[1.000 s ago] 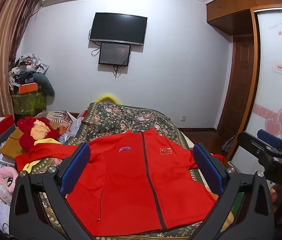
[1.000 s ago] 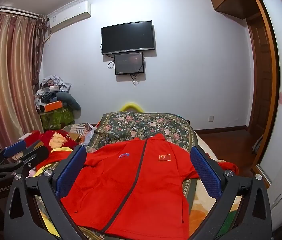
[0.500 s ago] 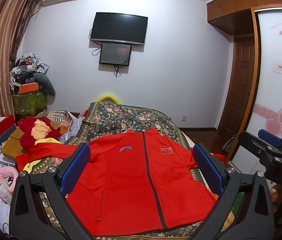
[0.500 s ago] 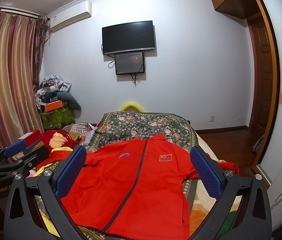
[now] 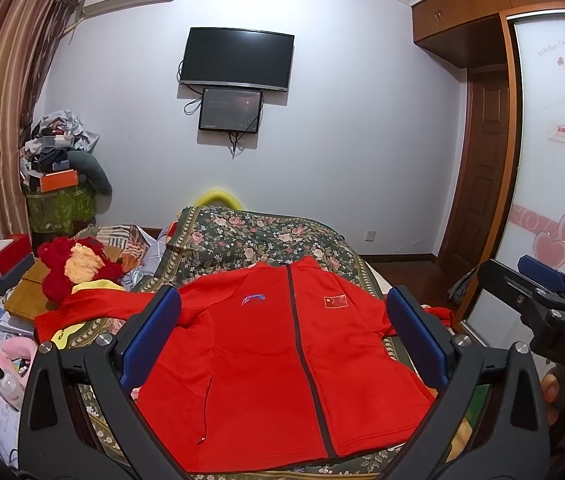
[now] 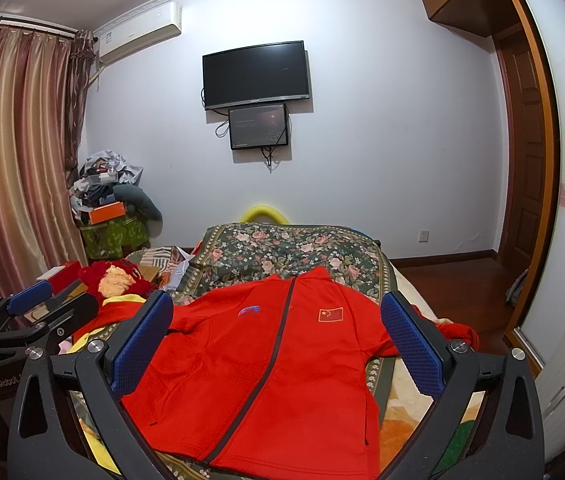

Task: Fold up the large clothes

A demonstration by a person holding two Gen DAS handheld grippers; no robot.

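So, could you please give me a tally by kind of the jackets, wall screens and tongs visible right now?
Red zip jacket, spread flat on the floral bedspread: 1
Wall screens: 2, the television and the smaller monitor beneath it
Tongs: 2, left tongs and right tongs, both open above the jacket, holding nothing
Total: 5

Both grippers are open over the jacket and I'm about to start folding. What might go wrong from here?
1. The jacket's right sleeve trails off the bed edge; a grab there may drag the jacket askew.
2. The left sleeve lies against the plush toy and clutter; lifting it could snag them.
3. The left gripper and right gripper sit close side by side and may collide.
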